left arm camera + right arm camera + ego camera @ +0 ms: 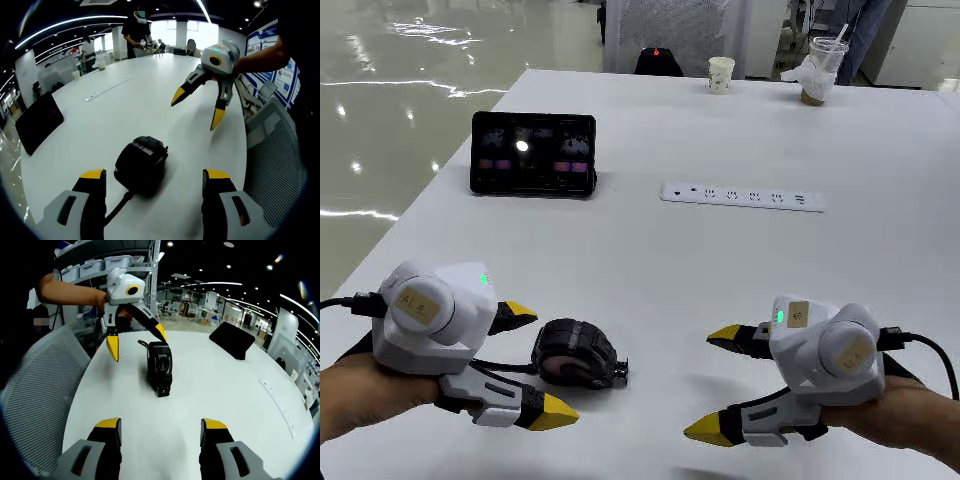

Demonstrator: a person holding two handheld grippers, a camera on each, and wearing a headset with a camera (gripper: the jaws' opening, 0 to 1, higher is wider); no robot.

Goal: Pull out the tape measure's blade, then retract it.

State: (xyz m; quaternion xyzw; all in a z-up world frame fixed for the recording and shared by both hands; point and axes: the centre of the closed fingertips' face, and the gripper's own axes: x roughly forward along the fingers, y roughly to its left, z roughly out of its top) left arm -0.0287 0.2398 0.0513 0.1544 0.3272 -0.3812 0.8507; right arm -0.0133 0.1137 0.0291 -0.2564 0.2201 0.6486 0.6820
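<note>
A black tape measure (575,353) lies on the white table (700,260), its blade end pointing right and a black strap trailing toward my left gripper. My left gripper (538,362) stands open with its yellow tips on either side of the case, not touching it; its own view has the tape measure (141,163) just ahead of the open gripper (155,178). My right gripper (716,384) is open too, a short way right of the case, facing it. From its own view, the tape measure (160,366) lies ahead of the right gripper (161,428), with nothing between the tips.
A dark tablet (533,153) stands at the back left, a white power strip (742,195) lies mid-table, and two cups (721,74) (823,68) sit at the far edge. A mesh chair (280,165) stands at the table's near side. A person (137,30) stands beyond the far end.
</note>
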